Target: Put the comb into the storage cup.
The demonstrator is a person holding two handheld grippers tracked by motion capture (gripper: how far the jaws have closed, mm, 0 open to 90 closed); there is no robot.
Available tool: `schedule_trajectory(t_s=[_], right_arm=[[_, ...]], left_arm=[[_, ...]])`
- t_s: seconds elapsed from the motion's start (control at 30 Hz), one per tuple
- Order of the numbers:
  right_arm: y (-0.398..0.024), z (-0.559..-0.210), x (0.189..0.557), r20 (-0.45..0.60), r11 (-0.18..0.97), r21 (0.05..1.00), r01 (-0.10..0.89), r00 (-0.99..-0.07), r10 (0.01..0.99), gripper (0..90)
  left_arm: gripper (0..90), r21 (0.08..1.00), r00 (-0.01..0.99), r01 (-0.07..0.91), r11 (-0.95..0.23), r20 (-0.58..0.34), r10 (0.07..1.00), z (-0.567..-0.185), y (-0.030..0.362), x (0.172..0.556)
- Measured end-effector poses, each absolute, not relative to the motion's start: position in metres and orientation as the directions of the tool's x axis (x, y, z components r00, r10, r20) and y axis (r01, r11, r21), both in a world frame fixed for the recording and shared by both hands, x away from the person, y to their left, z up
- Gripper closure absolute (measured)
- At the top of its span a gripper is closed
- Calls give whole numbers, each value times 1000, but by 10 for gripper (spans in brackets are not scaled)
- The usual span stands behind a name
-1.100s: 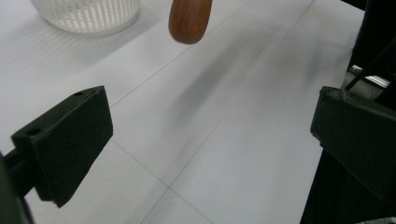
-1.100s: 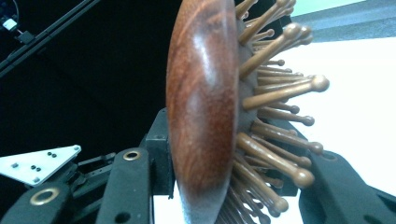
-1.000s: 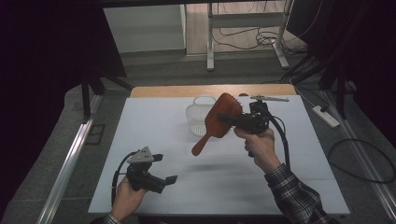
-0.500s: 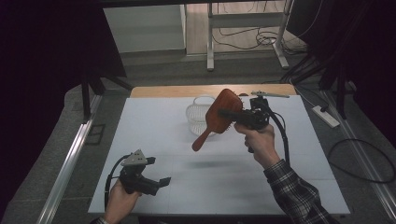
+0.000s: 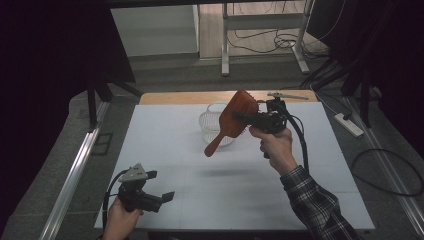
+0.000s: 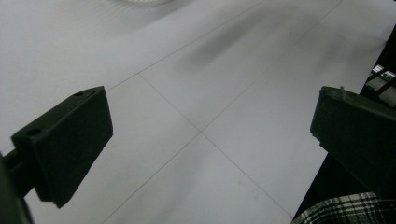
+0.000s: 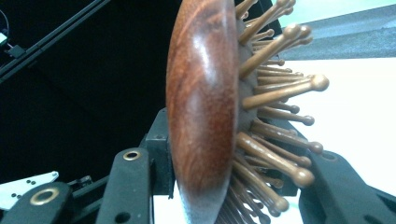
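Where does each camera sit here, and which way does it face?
High view: above the person's side, looking forward and down on the white table; both hands, left gripper, right gripper gripping the wooden hairbrush above the wire basket.
Left gripper view: on the left gripper, facing the tabletop past open jaws; plaid sleeve.
Right gripper view: on the right gripper, facing the hairbrush.
Shared: hairbrush, high and right gripper views.

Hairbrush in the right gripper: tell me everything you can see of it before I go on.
The hairbrush is reddish-brown polished wood with an oval paddle head and a short tapered handle. Rounded-tip wooden pins stand out from one face. It is lifted off the table, tilted, handle pointing down toward the person's left, head uppermost. The right gripper is shut on the head, one jaw on the smooth back, the other among the pins. It hangs in front of the white wire basket.
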State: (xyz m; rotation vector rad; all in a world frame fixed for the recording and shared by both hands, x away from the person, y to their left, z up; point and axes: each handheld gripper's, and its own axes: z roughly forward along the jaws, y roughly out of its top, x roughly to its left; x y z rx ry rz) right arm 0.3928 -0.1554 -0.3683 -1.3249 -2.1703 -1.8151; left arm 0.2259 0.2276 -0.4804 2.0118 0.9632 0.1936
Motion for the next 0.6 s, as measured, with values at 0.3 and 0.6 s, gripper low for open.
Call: schedule_trajectory(t_s=[0.3,0.6], right_arm=[[-152,-364,399,500,-42,805,592,-638,586,530],[-149,-360,406,497,-49,807,589,-631,596,530]], left_arm=[[0,761,668,569,-311,-207,715,-481,236,218],[0,764,645,576,-291,-207,735,-481,247,208]])
